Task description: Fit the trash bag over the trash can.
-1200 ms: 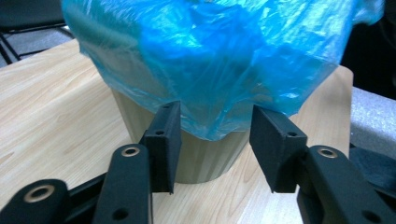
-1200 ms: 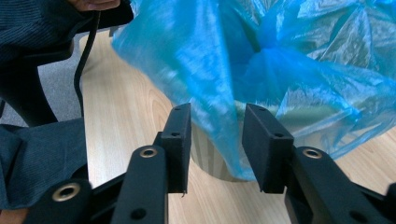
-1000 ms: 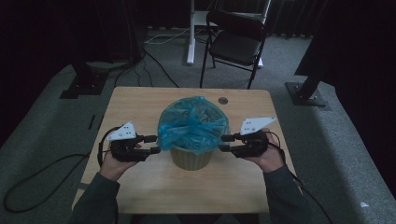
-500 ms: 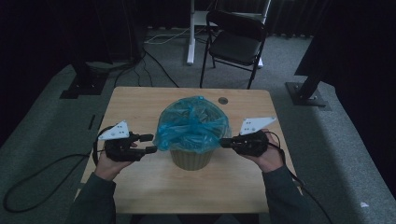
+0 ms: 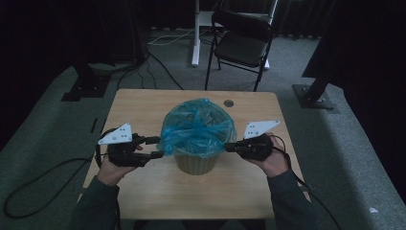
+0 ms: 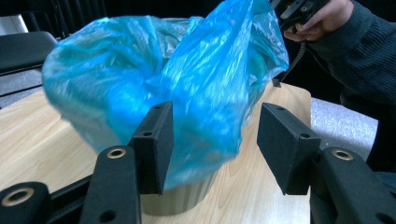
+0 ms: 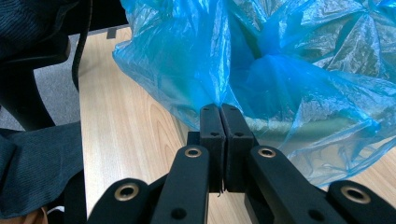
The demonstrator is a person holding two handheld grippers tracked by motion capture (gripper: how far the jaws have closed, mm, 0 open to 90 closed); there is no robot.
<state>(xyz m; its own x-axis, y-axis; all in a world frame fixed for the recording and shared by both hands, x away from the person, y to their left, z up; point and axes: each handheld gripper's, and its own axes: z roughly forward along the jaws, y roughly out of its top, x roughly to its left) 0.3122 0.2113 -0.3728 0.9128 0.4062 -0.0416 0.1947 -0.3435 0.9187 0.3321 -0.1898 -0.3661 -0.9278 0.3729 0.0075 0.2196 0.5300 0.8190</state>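
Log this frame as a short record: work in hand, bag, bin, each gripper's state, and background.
work in hand: fitting a blue plastic bag over a small bin
bag: crumpled, draped over the bin's rim and down its sides
bin: beige, upright near the middle of the wooden table
left gripper: open, fingers either side of the bag's hanging edge, not clamped
right gripper: shut on the bag's edge
background: black folding chair beyond the table, grey carpet
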